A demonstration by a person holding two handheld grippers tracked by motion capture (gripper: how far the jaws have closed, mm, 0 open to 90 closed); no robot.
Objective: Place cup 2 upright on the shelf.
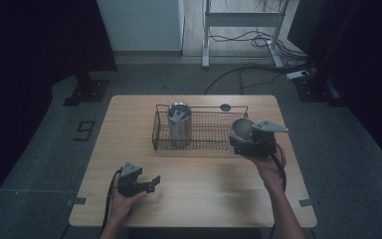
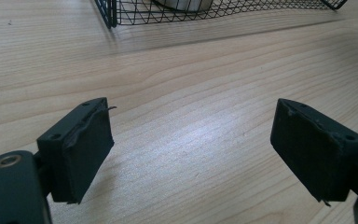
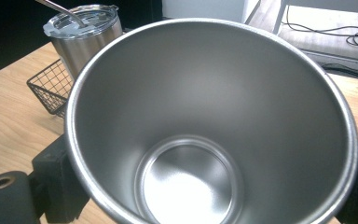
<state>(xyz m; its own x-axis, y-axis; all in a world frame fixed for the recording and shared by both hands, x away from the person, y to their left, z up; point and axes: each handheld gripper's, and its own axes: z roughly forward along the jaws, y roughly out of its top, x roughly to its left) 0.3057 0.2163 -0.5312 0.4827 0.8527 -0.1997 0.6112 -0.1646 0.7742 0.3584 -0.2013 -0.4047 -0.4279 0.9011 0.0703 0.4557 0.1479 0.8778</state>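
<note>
The table [image 1: 194, 194] carries a wire basket [image 1: 199, 144] by its far edge, where a lidded tumbler [image 1: 179, 123] already stands upright; that part looks done. Left to do, I judge, is setting in the open steel cup [image 1: 240, 130], clamped tilted in the right tool [image 1: 243, 142] at the basket's right end, whose free half leaves room. The left tool [image 1: 151, 183] rests near the table's front-left corner, jaws apart, empty
</note>
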